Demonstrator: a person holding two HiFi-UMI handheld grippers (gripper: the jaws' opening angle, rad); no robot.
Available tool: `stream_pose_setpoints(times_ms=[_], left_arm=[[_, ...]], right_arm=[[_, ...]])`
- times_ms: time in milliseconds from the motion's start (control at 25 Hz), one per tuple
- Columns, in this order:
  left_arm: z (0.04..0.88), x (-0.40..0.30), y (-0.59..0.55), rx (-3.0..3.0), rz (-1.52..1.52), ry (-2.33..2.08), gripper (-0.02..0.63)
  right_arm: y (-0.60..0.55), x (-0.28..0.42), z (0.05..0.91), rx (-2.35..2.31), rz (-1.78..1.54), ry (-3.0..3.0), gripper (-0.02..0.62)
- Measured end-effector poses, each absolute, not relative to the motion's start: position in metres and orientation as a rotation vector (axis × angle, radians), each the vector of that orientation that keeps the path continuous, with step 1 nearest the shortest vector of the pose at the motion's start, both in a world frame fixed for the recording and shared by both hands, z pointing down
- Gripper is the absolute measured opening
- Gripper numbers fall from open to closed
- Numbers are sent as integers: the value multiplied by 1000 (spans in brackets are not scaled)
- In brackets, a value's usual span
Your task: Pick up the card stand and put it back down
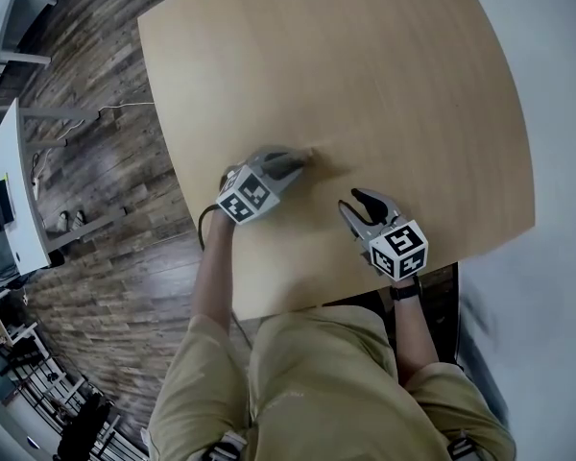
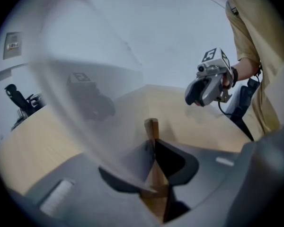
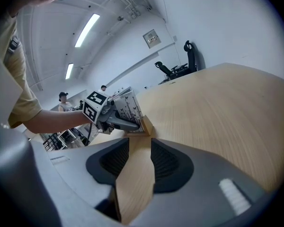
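The card stand (image 3: 146,125) is a small wooden block that carries an upright printed card (image 3: 126,108). It sits on the light wooden table (image 1: 365,65) near the middle of the front half. My left gripper (image 1: 302,162) is shut on the block. In the left gripper view the wooden block (image 2: 152,127) is pinched between the dark pads (image 2: 173,161), and the card shows as a blurred pale sheet (image 2: 80,98) on the left. My right gripper (image 1: 353,201) hovers open to the right of the stand, nothing between its fingers, its jaws (image 3: 139,160) pointing at the stand.
The table's front edge (image 1: 346,298) lies just before the person's legs. Dark plank floor (image 1: 106,248) and a white shelf unit (image 1: 17,190) lie to the left. An office chair (image 3: 191,56) and people stand far behind in the room.
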State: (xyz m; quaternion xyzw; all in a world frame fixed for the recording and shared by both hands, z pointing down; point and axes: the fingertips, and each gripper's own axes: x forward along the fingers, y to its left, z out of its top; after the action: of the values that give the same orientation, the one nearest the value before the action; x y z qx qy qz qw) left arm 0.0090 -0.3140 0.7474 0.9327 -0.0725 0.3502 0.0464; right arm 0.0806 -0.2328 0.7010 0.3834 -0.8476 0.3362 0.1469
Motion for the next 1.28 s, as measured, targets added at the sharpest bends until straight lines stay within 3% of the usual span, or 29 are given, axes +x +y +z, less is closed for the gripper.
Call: stream_pose_setpoints(times_ms=[160,480,1040,1280], left_arm=[[745,13,-312,2840,1104,-207,63],[708,12,-294,2796,1076,-339,57],[551,-17,-238,2809,774,-843,52],[477,-45,-206,2815,629,-1057,51]], right_arm=[[-243,86,692,1142,972,-2449,149],[-231,86,660,1192,856,-2470,148],[-189,60,541,1368,446,-2540,49],[-170,25,480,1332,222,-2612,37]])
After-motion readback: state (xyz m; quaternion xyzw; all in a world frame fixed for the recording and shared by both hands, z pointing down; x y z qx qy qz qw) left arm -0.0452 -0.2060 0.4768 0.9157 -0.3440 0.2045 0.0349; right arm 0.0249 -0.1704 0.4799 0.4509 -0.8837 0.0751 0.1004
